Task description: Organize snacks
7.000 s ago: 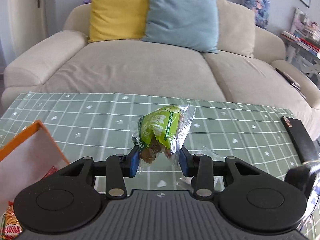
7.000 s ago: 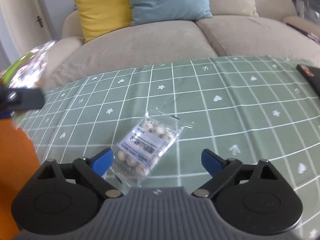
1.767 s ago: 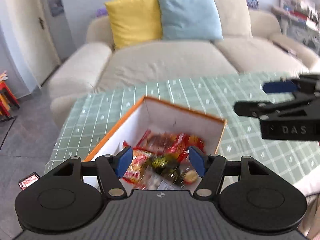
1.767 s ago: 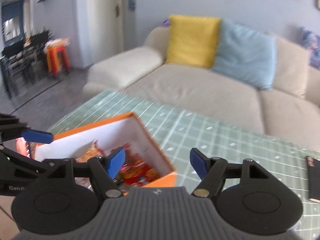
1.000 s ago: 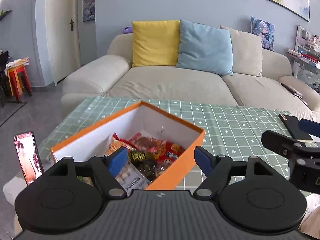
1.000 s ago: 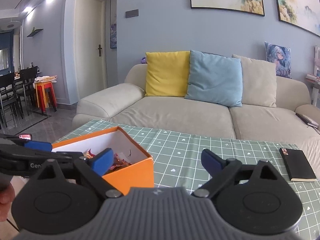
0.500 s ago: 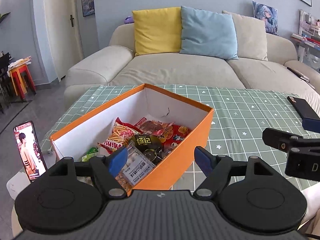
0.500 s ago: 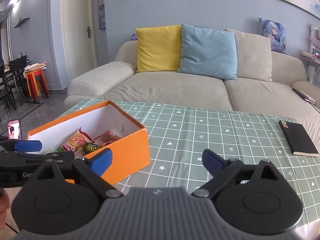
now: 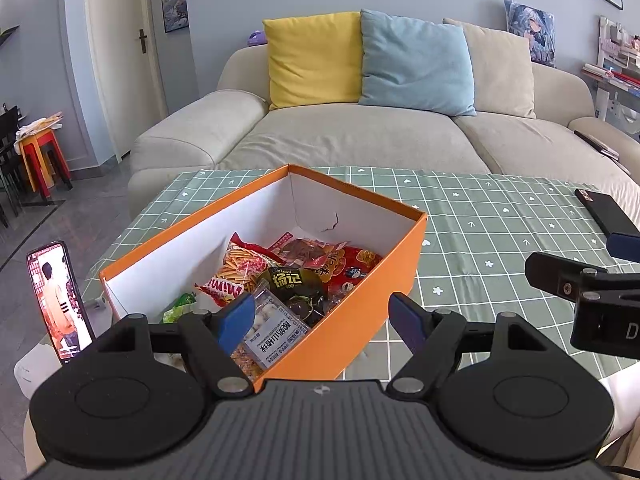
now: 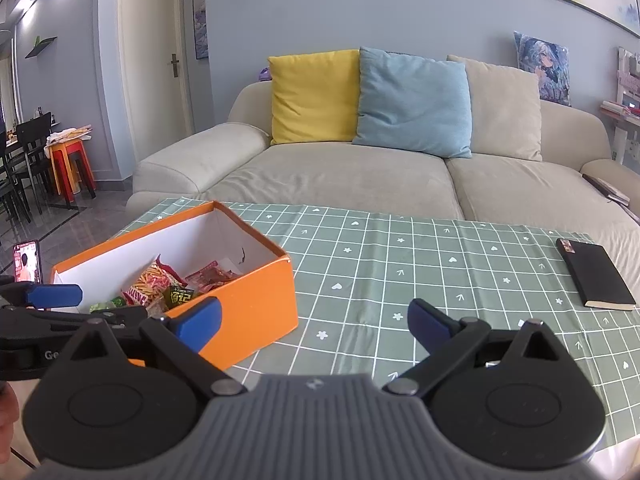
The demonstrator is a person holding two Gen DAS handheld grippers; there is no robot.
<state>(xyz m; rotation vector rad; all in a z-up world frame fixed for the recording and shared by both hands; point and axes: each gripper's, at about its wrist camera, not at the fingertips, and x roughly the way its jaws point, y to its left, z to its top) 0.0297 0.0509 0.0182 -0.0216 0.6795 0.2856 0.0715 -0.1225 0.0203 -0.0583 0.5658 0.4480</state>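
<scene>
Left and right wrist views of a desk (image 10: 440,272) covered by a green cloth with a white grid and small white symbols. An open rectangular cardboard box, orange outside and white inside (image 9: 400,264), stands on the left part of the desk. It holds the snack packets (image 9: 288,276): a red-and-yellow packet of stick snacks, red wrappers, a dark packet with yellow characters, a light green packet near the left wall, and a clear packet with a white printed label (image 9: 276,332) at the near corner. No packet lies on the cloth outside the box in either view.

The left gripper (image 9: 320,322) hangs above the box's near corner, its blue-tipped jaws spread wide with nothing between them; the labelled packet lies in the box below the left fingertip, apart from it. The right gripper (image 10: 314,324) is over the cloth just right of the box, jaws also spread wide and empty. Each gripper shows at the edge of the other's view.

A black, closed notebook (image 10: 596,280) lies near the desk's right edge, well apart from the box. A smartphone with a lit screen (image 9: 56,300) stands upright at the desk's left edge. Behind the desk is a beige fabric sofa (image 10: 340,176) bearing a yellow cushion (image 10: 314,96), a light blue cushion (image 10: 412,100) and a beige cushion (image 10: 500,108).
</scene>
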